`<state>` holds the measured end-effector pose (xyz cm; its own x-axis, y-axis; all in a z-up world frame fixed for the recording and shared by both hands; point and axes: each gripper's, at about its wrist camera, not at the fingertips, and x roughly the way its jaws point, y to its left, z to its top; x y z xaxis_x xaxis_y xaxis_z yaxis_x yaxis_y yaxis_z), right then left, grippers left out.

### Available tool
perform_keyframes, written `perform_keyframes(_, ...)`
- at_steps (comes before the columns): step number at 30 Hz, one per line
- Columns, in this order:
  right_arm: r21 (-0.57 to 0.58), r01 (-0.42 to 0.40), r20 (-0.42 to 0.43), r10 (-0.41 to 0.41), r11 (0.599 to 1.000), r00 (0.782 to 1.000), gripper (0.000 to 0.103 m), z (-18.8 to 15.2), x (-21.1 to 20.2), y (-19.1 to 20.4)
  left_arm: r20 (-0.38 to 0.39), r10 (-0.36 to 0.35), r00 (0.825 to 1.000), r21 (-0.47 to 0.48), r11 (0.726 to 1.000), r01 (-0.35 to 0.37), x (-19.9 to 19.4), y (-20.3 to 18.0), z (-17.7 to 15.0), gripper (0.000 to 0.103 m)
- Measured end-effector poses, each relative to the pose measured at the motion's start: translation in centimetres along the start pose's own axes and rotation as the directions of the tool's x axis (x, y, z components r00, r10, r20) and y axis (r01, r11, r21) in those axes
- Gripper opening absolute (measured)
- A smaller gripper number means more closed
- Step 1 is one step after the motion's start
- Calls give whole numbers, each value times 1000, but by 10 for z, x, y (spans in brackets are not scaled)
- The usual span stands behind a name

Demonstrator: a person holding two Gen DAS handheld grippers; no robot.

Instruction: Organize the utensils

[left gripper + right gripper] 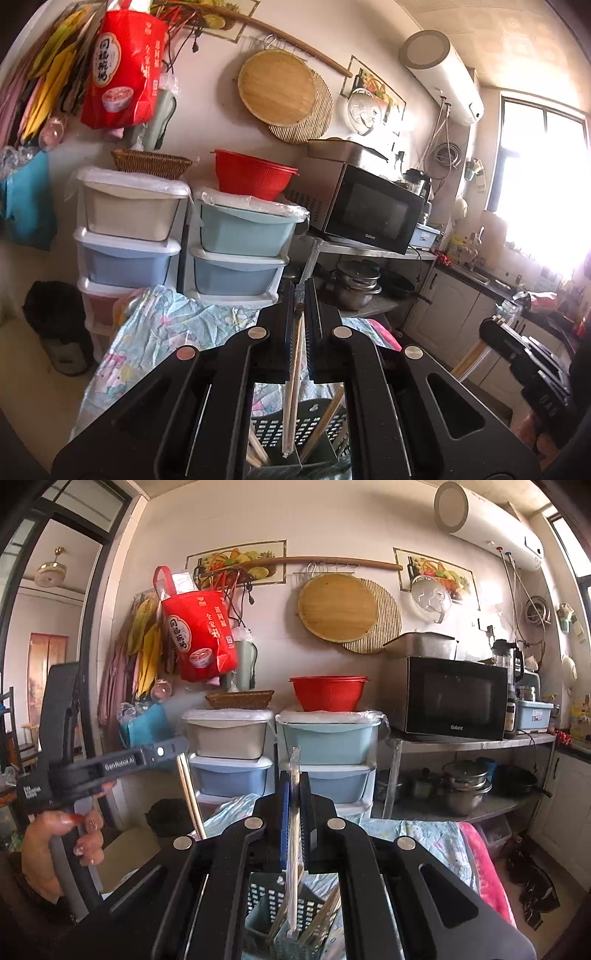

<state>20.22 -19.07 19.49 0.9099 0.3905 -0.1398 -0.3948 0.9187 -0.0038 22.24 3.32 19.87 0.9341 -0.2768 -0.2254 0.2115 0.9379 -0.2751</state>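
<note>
Chopsticks in our left gripper (300,295): clamped tight on a wrapped pair of chopsticks (291,373), which hangs down between the narrow fingers toward the holder below.
Chopsticks in our right gripper (294,779): same story — jaws pinched on a second wrapped pair (294,834), its clear sleeve poking up above the fingertips.
Utensil holder (295,424): near us, directly under both grippers, a dark perforated caddy with compartments; loose wooden chopsticks (325,912) already lean inside it.
Progress: we judge it partly done — some sticks are in the caddy, but the two pairs we hold are not yet dropped in. Which compartment each is meant for, we cannot tell.
What is left: lower both pairs in and let go; whether more utensils wait out of view, the pictures do not show.
Tablecloth (166,332): floral, crumpled, under the caddy.
Person's hand (62,849): at the left of the right-wrist view, gripping the left tool's handle.
Far side: stacked plastic drawers (328,746) with a red basin (328,692) on top, microwave (454,698) on a steel shelf to the right.
</note>
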Motion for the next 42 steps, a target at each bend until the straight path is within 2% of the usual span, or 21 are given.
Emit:
perform_keyframes(10,14,37,-32,-36,999,999,5,-17,30,-10,35,27,999,-23,999,-26,17,15,-24,3)
perform_keyframes(25,98,24,-90,-15,995,996,5,-61,47,-20,-35,1,999,0,1000,-1,31,16,-63,3)
perform_keyframes(29,109,17,-104,-5,994,995,5,-69,51,-21,-34,4,999,32,999,-3,31,11,-74,3)
perform_keyframes(35,141,20,-143,0,990,990,6,-83,57,-23,-63,10,998,28,1000,-9,32,12,-87,3)
perform_keyframes(36,142,27,-153,-5,990,988,10,-85,58,-23,-73,17,997,28,999,-15,31,13,-88,4)
perform_keyframes(37,147,32,-169,-6,989,986,19,-88,59,-25,-82,16,996,26,1000,-14,31,13,-89,5)
perform_keyframes(39,155,42,-174,-14,987,985,26,-90,57,-27,-86,19,996,17,1000,-18,26,14,-90,18)
perform_keyframes(42,164,54,-176,-25,985,984,30,-92,51,-28,-98,24,995,15,1000,-23,21,15,-91,26)
